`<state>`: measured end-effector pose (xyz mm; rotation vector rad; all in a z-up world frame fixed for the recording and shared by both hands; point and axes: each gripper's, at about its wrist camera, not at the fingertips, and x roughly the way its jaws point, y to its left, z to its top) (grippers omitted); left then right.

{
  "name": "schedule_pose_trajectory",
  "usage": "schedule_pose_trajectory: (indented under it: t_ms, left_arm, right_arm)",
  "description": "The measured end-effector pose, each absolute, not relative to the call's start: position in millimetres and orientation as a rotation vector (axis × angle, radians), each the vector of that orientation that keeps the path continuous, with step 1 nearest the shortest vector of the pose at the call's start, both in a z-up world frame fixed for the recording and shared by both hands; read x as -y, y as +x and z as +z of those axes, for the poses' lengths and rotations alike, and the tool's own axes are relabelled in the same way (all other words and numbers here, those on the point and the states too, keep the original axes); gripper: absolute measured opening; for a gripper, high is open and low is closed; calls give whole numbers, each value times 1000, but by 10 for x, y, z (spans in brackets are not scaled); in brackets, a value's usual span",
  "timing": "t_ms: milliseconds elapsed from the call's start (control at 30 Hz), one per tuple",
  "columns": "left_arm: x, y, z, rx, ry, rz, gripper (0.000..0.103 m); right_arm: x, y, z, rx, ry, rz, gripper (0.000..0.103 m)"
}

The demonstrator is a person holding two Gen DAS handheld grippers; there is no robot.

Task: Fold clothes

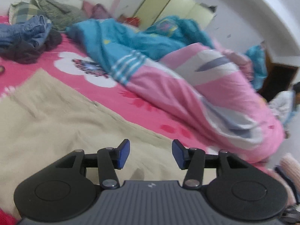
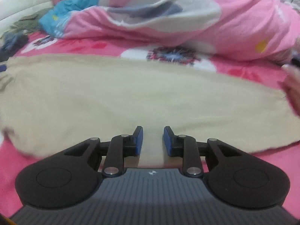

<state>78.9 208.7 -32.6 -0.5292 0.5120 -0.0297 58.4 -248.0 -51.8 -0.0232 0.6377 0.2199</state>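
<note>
Right wrist: right gripper [image 2: 151, 140] released over beige garment [image 2: 131, 93], seemingly trousers; left gripper [image 1: 151, 153] likewise released.

Black tongs [image 1: 151, 153]; blue pads [image 1: 124, 153]

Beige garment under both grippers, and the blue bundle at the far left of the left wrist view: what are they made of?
Beige garment: looks like a thin woven cotton-type cloth, matte, lying flat with soft shallow creases; blur hides the weave. Blue bundle: probably denim, judging by its faded mottled blue and thick, stiff-looking folds. Left gripper and right gripper hold neither.
</note>
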Motion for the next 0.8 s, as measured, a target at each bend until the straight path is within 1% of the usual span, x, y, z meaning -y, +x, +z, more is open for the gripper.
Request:
schedule_pose_trajectory:
  t_ms: [67,167,267,400,467,533,667,800]
  left_arm:
    - [-2136,933,-308,-532,-507,-2,51]
    - [-2234,1025,-446,-540,-471,102,51]
    - [-2372,1034,-626,-567,-499,112,48]
    - [-2470,1025,-621,-566,-534,93,49]
    - [-2488,1007,-633,-562,-535,86,49]
    - [-2493,1002,-640,-558,-536,84,49]
    - [-2479,1005,-650,-553,-534,88,49]
    - [-2459,1019,-651,-550,-527,96,49]
  right_arm:
    - [2354,590,-399,-604,-9,221,23]
    - [2160,626,-285,-559,13,232,23]
    - [2018,740,-298,-542,20,232,23]
    - [1889,945,-523,-598,-11,207,24]
    - [1859,1071,-753,-681,-64,164,28]
    - [1885,1082,-864,-674,-53,156,28]
    - [1814,1046,-624,-721,-65,114,28]
    - [1644,753,-414,-619,-54,245,28]
